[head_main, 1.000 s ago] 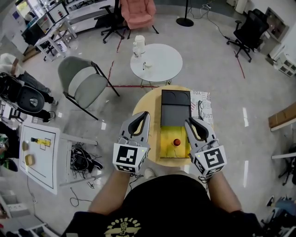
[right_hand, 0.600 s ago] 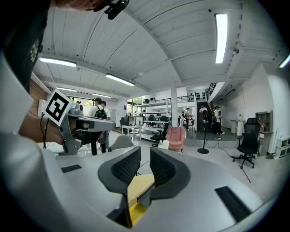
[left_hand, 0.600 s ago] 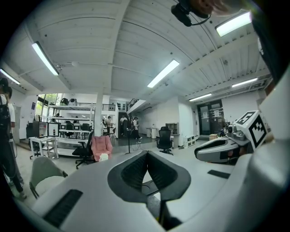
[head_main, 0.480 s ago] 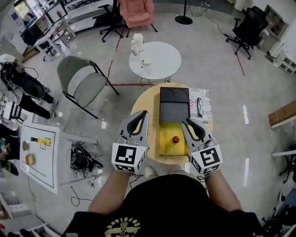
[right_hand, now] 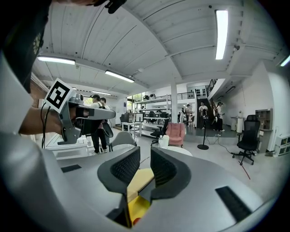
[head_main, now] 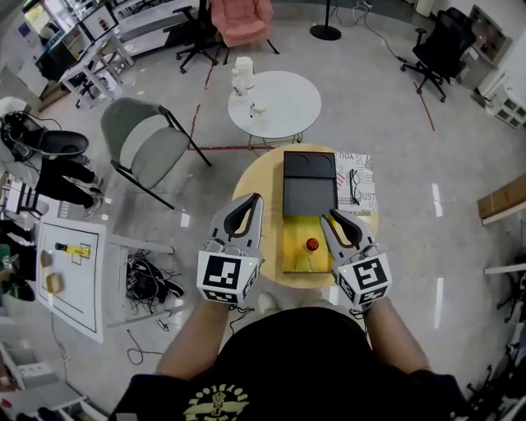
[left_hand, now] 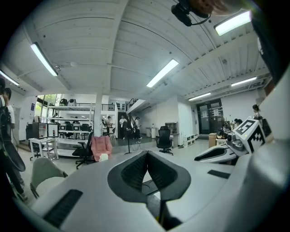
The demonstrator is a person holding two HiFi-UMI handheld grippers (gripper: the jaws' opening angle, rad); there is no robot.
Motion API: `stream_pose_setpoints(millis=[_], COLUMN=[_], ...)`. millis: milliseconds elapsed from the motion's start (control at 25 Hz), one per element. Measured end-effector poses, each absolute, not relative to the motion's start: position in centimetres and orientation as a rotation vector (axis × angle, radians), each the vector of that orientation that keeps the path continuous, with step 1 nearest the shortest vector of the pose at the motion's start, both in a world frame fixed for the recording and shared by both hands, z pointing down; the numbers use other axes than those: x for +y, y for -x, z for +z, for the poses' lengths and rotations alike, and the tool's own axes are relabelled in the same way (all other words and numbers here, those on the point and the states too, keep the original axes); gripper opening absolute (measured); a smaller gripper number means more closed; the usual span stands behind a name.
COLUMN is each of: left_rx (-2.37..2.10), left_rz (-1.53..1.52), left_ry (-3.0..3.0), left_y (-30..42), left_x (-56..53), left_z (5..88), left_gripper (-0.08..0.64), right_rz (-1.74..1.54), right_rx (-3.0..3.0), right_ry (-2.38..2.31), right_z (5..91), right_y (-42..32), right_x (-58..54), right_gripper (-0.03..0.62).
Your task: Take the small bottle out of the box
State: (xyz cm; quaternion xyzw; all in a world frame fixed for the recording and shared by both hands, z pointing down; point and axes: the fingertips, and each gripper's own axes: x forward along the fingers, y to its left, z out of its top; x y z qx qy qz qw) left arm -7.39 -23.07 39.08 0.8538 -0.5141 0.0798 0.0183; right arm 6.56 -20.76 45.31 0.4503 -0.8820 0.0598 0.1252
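An open box lies on the round wooden table, its black lid folded away and its yellow inside facing up. The small bottle with a red cap stands in the yellow part. My right gripper hovers over the box's right edge, just right of the bottle. Its jaws have just been opening and stand open with nothing between them; the yellow box shows through the gap. My left gripper hangs left of the box, shut and empty.
Printed paper with a pair of glasses lies right of the lid. Beyond stands a white round table with a white jug. A grey folding chair is at the left, a pink armchair farther back.
My right gripper has sunk slightly toward the box and its jaws have widened. The left gripper has stayed where it was.
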Motion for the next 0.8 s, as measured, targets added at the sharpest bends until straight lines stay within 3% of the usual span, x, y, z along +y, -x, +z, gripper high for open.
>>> stream_pose_setpoints(millis=[800], left_rx=[-1.581], left_rz=[0.273], left_ry=[-2.652], left_y=[6.9], left_x=[-22.9], left_z=[39.6], left_gripper=[0.014], right_rz=[0.236], right_rx=[-2.461], right_ry=[-1.310], right_z=[52.2], right_y=[-8.1], right_x=[-19.9], right_gripper=[0.106])
